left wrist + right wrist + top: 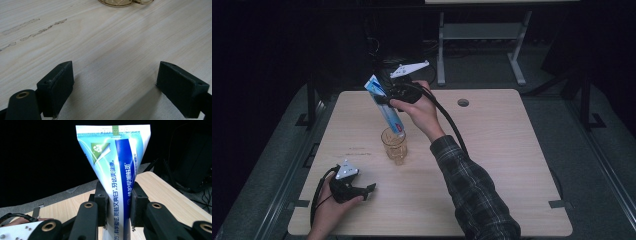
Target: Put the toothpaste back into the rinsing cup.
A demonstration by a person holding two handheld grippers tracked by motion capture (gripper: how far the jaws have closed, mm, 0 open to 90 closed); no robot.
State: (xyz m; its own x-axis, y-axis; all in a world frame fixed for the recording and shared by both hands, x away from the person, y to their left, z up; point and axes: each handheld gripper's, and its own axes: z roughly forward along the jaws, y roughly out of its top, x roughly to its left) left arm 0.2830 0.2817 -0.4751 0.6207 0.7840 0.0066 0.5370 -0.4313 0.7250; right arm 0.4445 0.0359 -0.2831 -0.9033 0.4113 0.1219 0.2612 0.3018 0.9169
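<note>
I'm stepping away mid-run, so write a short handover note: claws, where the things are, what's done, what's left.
Right claw: shut on the toothpaste tube, held tilted, cap end at the rim of the amber glass cup.
Left claw: open, nothing in it, resting on the table nearer the person than the cup.
Done: tube picked up and brought to the cup.
Left, likely: lower the tube into the cup and release.

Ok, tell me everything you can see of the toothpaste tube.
The toothpaste tube is soft plastic, white, teal and dark blue with Chinese print and a flat crimped end. The right gripper clamps it mid-body. In the high view it hangs tilted, cap end down at the rim of the amber glass mug on the table.
</note>
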